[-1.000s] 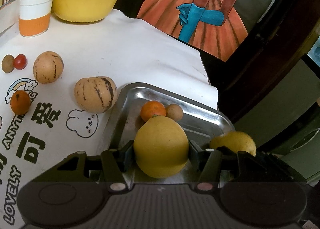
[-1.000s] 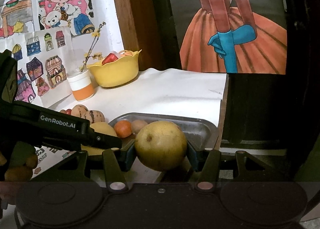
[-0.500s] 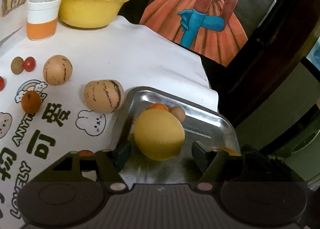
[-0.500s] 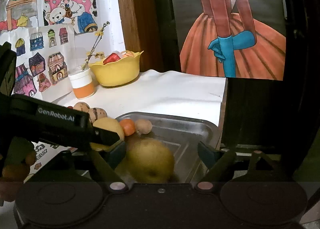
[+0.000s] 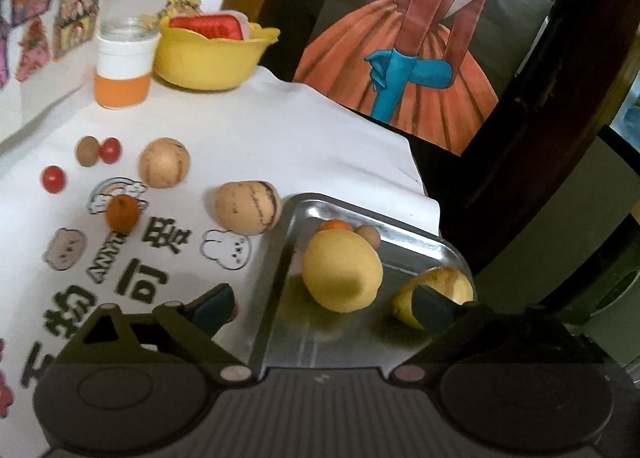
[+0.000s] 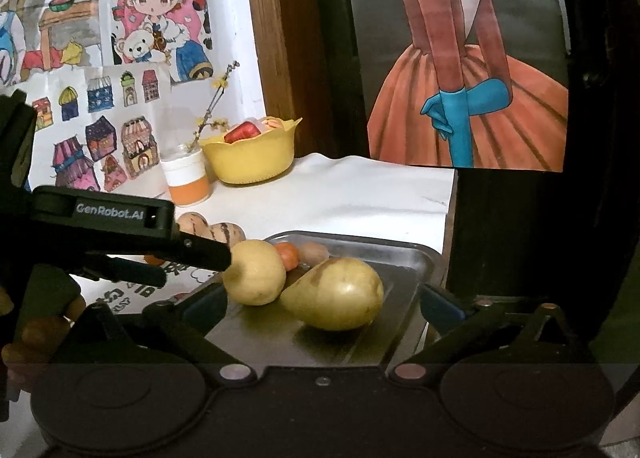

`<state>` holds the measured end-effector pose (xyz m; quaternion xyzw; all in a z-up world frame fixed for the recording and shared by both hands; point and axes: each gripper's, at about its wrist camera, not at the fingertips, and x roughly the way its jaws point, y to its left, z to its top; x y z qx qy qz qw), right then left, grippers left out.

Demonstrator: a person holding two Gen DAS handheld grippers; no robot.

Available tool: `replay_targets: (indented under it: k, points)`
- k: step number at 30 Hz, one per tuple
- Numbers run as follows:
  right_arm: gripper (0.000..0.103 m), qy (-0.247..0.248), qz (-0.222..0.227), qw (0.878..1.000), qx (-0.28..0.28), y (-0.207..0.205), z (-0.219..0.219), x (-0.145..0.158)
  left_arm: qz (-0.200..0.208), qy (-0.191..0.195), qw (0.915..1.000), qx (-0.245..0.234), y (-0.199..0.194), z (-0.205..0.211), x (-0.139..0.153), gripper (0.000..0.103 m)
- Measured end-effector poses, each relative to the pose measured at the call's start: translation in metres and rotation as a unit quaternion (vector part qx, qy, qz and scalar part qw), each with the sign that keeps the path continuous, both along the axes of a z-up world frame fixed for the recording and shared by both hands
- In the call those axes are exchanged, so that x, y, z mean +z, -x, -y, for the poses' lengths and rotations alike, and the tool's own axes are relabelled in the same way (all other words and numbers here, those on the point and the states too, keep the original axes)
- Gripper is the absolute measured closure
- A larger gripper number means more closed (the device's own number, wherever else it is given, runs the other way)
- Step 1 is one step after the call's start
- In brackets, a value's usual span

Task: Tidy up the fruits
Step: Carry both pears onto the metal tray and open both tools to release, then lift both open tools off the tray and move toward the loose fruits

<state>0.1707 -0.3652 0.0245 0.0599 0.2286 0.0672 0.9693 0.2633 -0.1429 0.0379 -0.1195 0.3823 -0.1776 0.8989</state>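
Both claws are wide open and hold nothing. The left claw [image 5: 324,308] hangs over the near left corner of the tray [image 5: 420,244], with one finger over the cloth [image 5: 280,137] and the other over the tray. The right claw [image 6: 322,304] hangs over the near edge of the tray.

The left view looks down and shows the fruit out on the cloth: two striped melons [image 5: 247,207], a small orange [image 5: 122,213], two red tomatoes [image 5: 53,179] and a little brown fruit [image 5: 87,151]. The right view hides most of these behind the left claw's black arm [image 6: 120,219], which crosses its left side.

The right view shows the two yellow fruits best. A round lemon [image 6: 254,272] sits by the tray's left edge, and a pear [image 6: 334,294] lies on its side, touching the lemon. In the left view, the claw's right finger covers part of the pear. A small orange fruit and a brown one sit at the tray's far edge, behind the lemon.

At the far edge of the table stand a yellow bowl [image 5: 212,57] and a cup [image 5: 122,73]. Drawings [image 6: 80,57] hang on the wall, and a picture of an orange dress [image 6: 468,97] stands behind the table.
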Motion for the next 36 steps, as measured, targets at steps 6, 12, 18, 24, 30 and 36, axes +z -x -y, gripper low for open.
replay_targets:
  k: [6, 12, 18, 24, 30, 36]
  points:
    - [0.001, 0.001, 0.01, 1.0, -0.006, 0.024, -0.005, 0.012, 0.026, -0.015, 0.9994, 0.015, 0.025, -0.015, 0.01, 0.001]
    - [0.001, 0.003, 0.013, 1.0, -0.008, 0.05, -0.012, 0.017, 0.04, -0.028, 0.9986, 0.019, 0.053, -0.029, 0.016, 0.001]
    - [0.001, 0.007, 0.004, 1.0, -0.008, 0.077, -0.02, 0.018, 0.043, -0.046, 0.9977, 0.025, 0.079, -0.046, 0.009, 0.0]
    - [0.001, 0.037, -0.006, 0.999, 0.003, 0.104, -0.034, 0.017, 0.032, -0.053, 0.9976, 0.033, 0.101, -0.065, 0.0, 0.0]
    - [0.001, 0.044, -0.018, 0.999, 0.016, 0.123, -0.051, 0.014, 0.02, -0.06, 0.9973, 0.039, 0.118, -0.082, -0.009, 0.0]
    - [0.001, 0.059, -0.039, 0.997, 0.039, 0.134, -0.07, 0.008, 0.009, -0.07, 0.9968, 0.037, 0.131, -0.096, -0.016, 0.0]
